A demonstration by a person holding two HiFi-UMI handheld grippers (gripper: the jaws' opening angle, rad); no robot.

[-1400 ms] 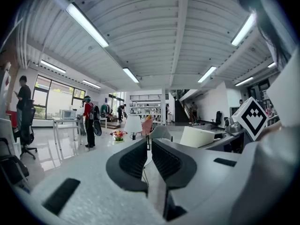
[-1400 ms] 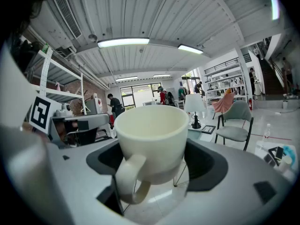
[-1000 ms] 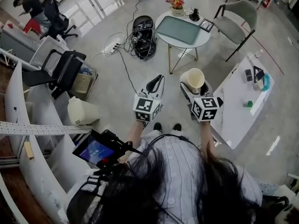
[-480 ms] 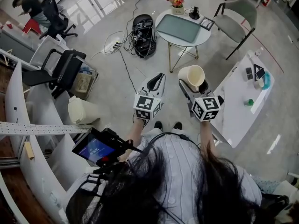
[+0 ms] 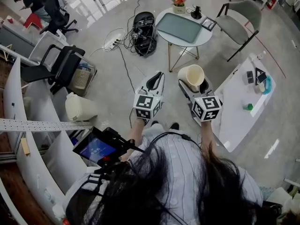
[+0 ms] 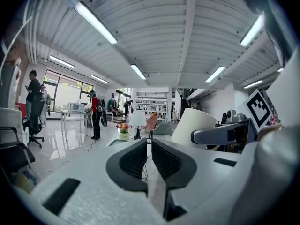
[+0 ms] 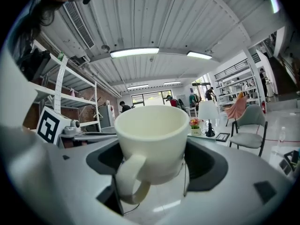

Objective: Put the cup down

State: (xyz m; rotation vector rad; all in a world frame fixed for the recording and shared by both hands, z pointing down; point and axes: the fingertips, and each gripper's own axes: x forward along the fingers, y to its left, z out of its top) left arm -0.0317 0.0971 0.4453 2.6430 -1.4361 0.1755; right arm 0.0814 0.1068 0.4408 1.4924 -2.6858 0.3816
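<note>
A cream cup (image 7: 152,139) sits upright between the jaws of my right gripper (image 7: 153,159), handle toward the camera, and the gripper is shut on it. In the head view the cup (image 5: 191,77) is held in the air above the floor, left of the white table (image 5: 236,108). My left gripper (image 5: 155,82) is beside it at the same height; its jaws are shut together with nothing between them (image 6: 150,159). The cup (image 6: 199,125) also shows at the right of the left gripper view.
A round side table (image 5: 183,30) with a flower pot (image 5: 177,3) stands ahead, a grey chair (image 5: 239,17) to its right. Cables and a black bag (image 5: 143,32) lie on the floor. The white table carries small items (image 5: 257,78). Office chairs (image 5: 63,69) and shelving are at left.
Both grippers stay level and close together; the cup has shifted slightly to the left and forward in the head view. The grip on the cup is unchanged.
</note>
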